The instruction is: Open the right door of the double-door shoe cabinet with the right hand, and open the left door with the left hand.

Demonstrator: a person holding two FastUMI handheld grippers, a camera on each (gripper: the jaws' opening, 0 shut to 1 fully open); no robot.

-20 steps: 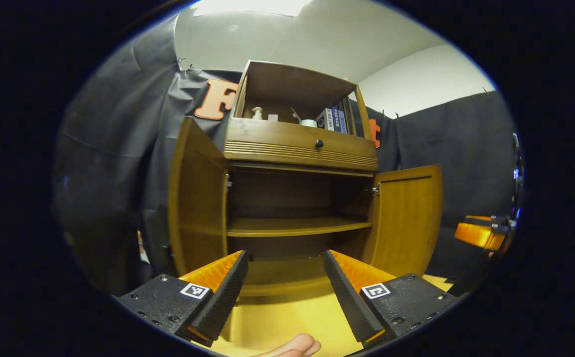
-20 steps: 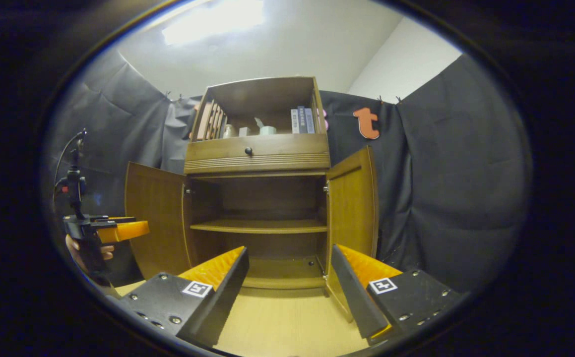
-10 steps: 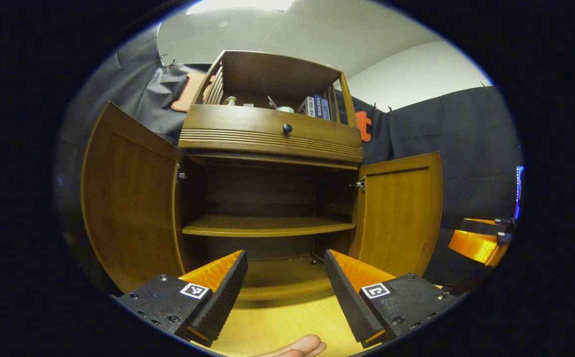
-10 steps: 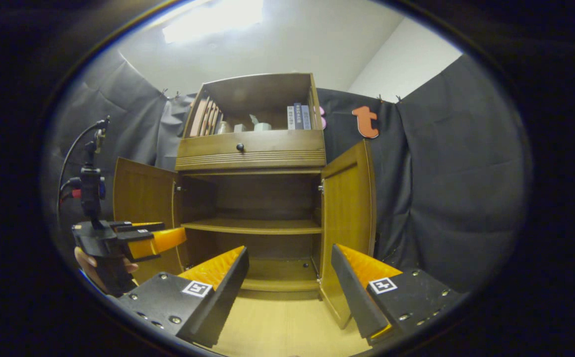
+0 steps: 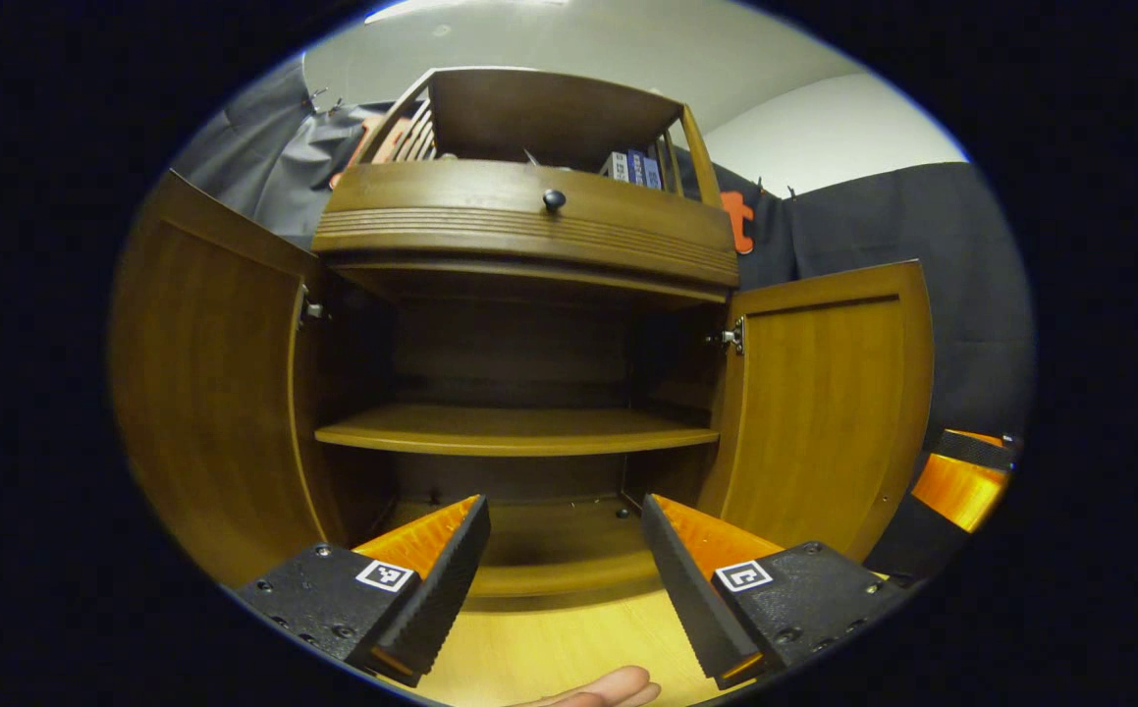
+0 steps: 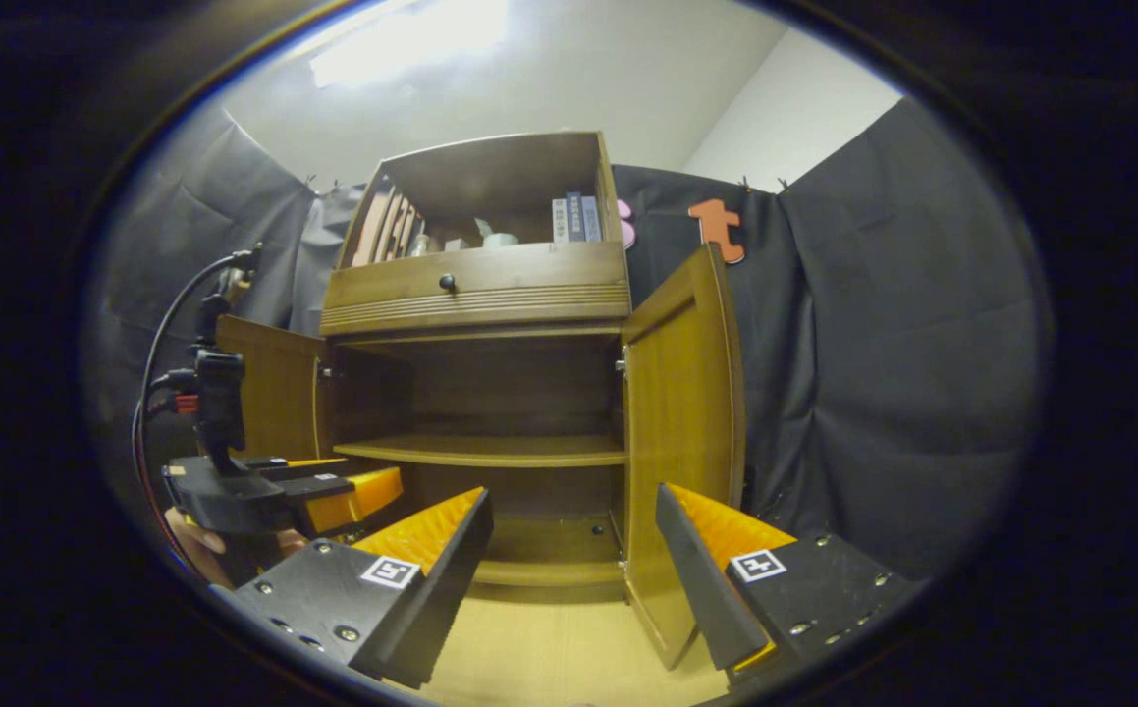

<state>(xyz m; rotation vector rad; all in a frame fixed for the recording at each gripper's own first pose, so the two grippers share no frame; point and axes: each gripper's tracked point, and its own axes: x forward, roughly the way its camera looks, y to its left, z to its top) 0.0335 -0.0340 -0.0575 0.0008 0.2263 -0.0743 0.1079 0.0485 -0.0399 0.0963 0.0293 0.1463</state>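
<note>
The wooden shoe cabinet (image 5: 529,236) (image 6: 475,290) stands in front with both lower doors swung open. Its left door (image 5: 210,383) (image 6: 269,388) and right door (image 5: 824,393) (image 6: 681,432) stand out from the body, showing a bare inner shelf (image 5: 514,432) (image 6: 485,450). My left gripper (image 5: 564,560) is open, empty, and faces the cabinet's open interior. My right gripper (image 6: 573,560) is open and empty, just in front of the right door's edge. In the right gripper view the left gripper (image 6: 343,491) is at the lower left, held by a hand. The right gripper (image 5: 961,481) appears at the right edge of the left gripper view.
A drawer with a dark knob (image 5: 554,199) (image 6: 447,284) sits above the doors. The top open shelf holds books (image 6: 573,218) and small items. Black cloth walls enclose the booth. The floor (image 5: 569,648) is light wood; a fingertip (image 5: 608,687) shows at the bottom.
The left gripper has moved closer to the cabinet and turned right, so the left door now looms larger. The right gripper drifted right a little. Both stayed open.
</note>
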